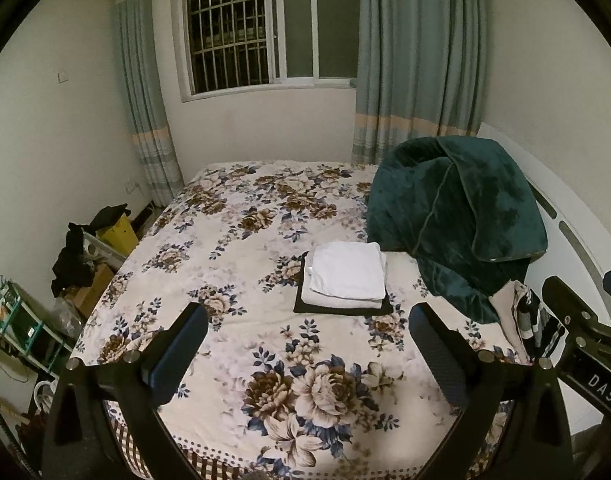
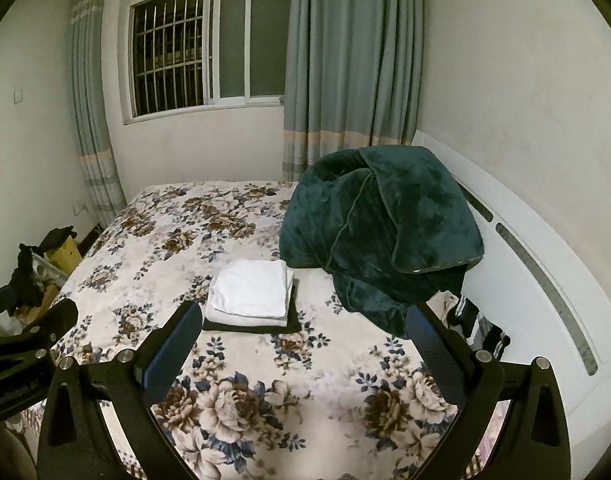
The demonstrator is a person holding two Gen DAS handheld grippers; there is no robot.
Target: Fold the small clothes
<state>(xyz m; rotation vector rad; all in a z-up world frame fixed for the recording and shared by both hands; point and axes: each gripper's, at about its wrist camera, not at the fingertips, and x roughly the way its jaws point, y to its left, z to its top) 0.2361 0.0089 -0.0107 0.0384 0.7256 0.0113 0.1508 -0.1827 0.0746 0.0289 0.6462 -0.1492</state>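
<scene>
Both tools hang above the bed [image 1: 233,216] with fingers wide apart, holding nothing. The unfolded clothes [image 2: 465,320] lie at about two o'clock from the right tool [image 2: 305,344], beside the green blanket [image 2: 381,236]. The right tool looks nearer than the left tool [image 1: 309,344]. The folded pile [image 1: 345,280] sits straight ahead at twelve o'clock.

Black folded garment [image 1: 341,309] is showing only its edges; the white folded pieces [image 1: 347,276] are covering the rest. Green blanket [image 1: 457,220] is hiding most of the striped clothes [image 1: 533,320] and part of the headboard [image 2: 545,288]. Floor clutter [image 1: 73,256] left of the bed is reading too small and dark to identify. Frame bottoms are cutting off both gripper bodies.
</scene>
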